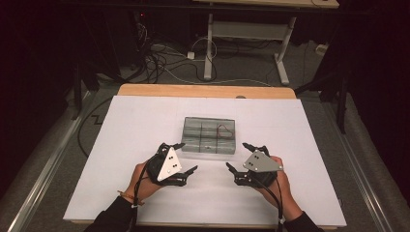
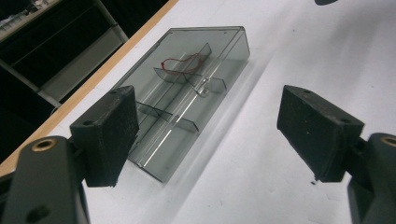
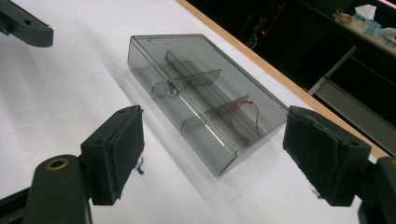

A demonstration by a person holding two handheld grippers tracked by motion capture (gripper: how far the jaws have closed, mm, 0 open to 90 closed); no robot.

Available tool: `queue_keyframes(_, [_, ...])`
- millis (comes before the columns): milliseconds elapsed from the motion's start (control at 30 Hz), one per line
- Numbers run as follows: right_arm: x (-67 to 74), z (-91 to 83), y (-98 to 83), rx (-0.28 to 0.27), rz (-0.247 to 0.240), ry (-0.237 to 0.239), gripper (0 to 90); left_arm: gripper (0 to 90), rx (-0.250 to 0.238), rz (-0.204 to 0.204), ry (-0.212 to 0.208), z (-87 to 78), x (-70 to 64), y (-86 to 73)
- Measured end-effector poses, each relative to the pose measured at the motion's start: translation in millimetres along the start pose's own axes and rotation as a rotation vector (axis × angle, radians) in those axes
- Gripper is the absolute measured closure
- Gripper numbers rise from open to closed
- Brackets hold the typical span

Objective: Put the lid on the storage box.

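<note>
While the smoky clear compartment box sits lid-closed flat on the white table cover, nothing looks started: judging by that, the job is at its very beginning, with approach, contact and whatever opening or moving of the box all left to do. Inside the box, dividers split it into cells; a thin red wire loop lies in one end cell, on the box's far right in the high view, and a small clear bit, maybe the lid's latch, sits near the middle divider. Other cells look empty, as far as the tinted lid lets me see. Left gripper hovers just near-left of the box, jaws spread wide, holding nothing; right gripper hovers just near-right of the box, also spread wide and empty. Neither touches the box. Both gripper views look straight at the box between their own black pads, so both are lined up on it. Writing: no brand, label or readable text on the box, cover or grippers.
</note>
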State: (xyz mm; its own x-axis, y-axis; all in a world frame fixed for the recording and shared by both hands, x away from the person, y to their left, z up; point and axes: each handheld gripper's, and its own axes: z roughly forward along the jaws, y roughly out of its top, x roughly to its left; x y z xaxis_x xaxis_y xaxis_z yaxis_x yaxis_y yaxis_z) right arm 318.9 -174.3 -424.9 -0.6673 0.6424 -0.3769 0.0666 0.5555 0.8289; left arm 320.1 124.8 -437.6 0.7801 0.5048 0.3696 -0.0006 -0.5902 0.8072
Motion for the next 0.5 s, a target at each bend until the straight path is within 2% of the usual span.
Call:
queue_keyframes(267, [-0.9,-11.8,-7.5,0.018,-0.017,-0.007,20.9,20.2,0.005,0.006,0.004,-5.5,-1.6,-5.0])
queue_keyframes(500, [-3.7,-22.7,-18.3,0.031,-0.012,-0.013,20.9,20.1,0.018,0.006,0.002,-13.0,-2.4,-15.0])
